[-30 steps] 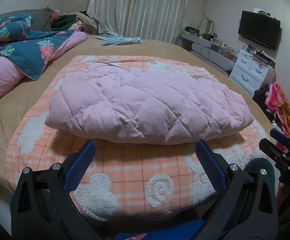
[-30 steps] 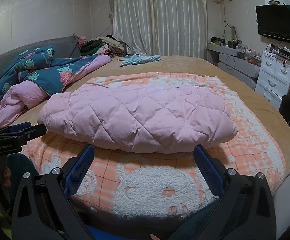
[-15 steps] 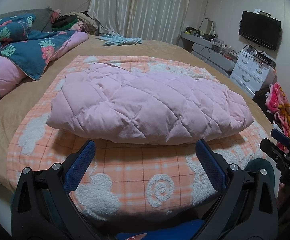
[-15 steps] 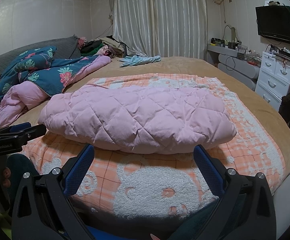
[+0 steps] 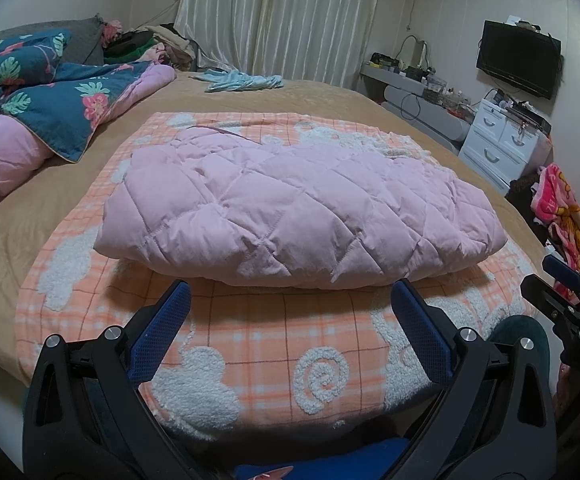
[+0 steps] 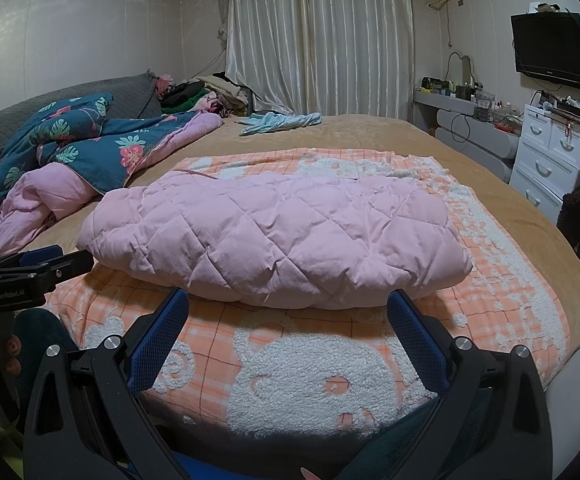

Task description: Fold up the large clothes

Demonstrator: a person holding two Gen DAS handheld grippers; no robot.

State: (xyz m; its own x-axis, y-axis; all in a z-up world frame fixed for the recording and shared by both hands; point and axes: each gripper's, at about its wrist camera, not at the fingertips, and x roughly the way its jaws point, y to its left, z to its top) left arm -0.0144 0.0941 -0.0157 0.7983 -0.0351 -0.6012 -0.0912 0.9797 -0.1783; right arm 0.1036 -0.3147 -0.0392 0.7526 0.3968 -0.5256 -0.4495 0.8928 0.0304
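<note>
A pink quilted padded garment (image 5: 297, 208) lies folded in a thick bundle on an orange checked blanket (image 5: 274, 356) on the bed; it also shows in the right wrist view (image 6: 278, 236). My left gripper (image 5: 290, 300) is open and empty, held just short of the bundle's near edge. My right gripper (image 6: 288, 306) is open and empty too, just short of the same edge. Each gripper shows at the side of the other's view: the right one (image 5: 569, 304), the left one (image 6: 30, 272).
A blue floral duvet with pink lining (image 6: 82, 152) is heaped at the left. A light blue garment (image 6: 278, 122) lies at the far end of the bed. White drawers (image 6: 549, 164) and a wall TV (image 6: 551, 54) stand at the right.
Both grippers have drifted very slightly nearer the bundle. Nothing was grasped or moved.
</note>
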